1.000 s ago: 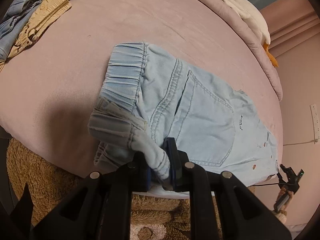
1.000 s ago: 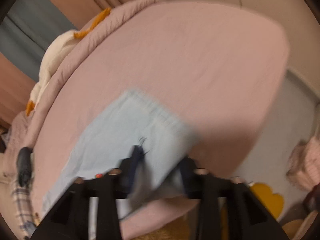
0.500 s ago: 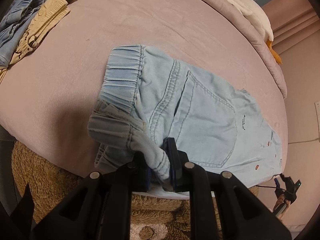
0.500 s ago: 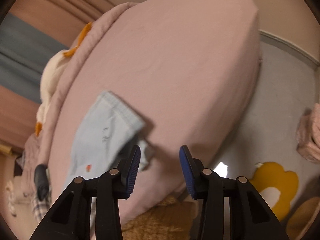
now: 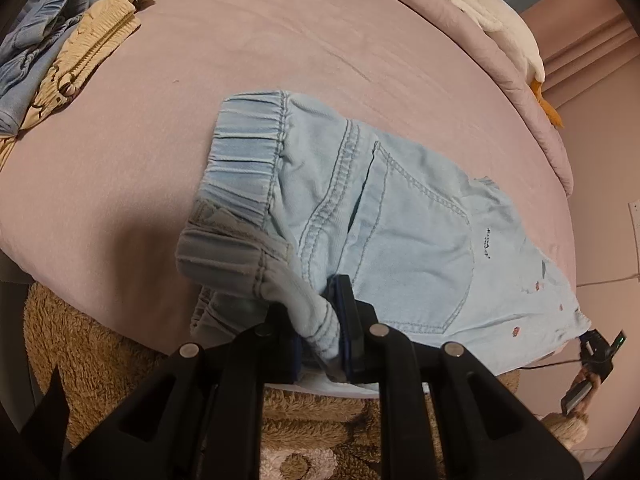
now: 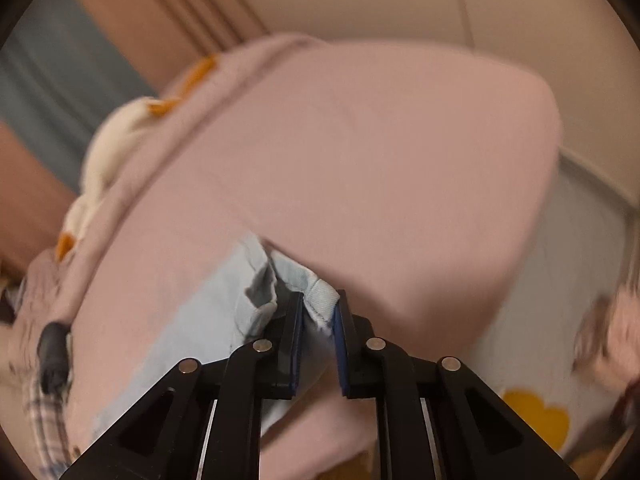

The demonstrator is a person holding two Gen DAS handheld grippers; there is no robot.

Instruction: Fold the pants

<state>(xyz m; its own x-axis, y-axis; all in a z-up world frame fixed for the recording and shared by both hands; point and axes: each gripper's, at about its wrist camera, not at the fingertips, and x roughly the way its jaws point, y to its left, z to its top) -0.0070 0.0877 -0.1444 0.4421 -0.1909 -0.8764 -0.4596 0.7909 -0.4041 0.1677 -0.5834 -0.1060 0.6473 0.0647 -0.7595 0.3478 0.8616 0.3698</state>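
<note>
The left black two-finger gripper with blue pads (image 5: 322, 328) is clamped on a bunched fold of the light blue denim pants with an elastic waistband (image 5: 392, 232), its jaws drawn in tight so only the pinched cloth sits between them. The pants lie spread across the near part of the pink bed sheet (image 5: 260, 48), back pocket facing up, gathered waistband toward the left of the left wrist view and the leg end running off to the right, close to the bed's edge. A waist corner is lifted off the sheet and rolled over into the left gripper's grasp. The right black two-finger gripper with blue pads (image 6: 318, 320) has its jaws narrowed around a hemmed corner of the pants; this view is blurred, so the pads appear to be pressing the cloth rather than plainly doing so. Beside the pants, at the far left of the bed, rest a cream shirred garment (image 5: 86, 60) and a crumpled blue denim garment (image 5: 32, 52), touching each other and well apart from the pants. A white plush goose with orange feet (image 5: 496, 20) lies along the far edge of the bed. Below the bed's near edge shows a shaggy brown rug (image 5: 104, 360).
</note>
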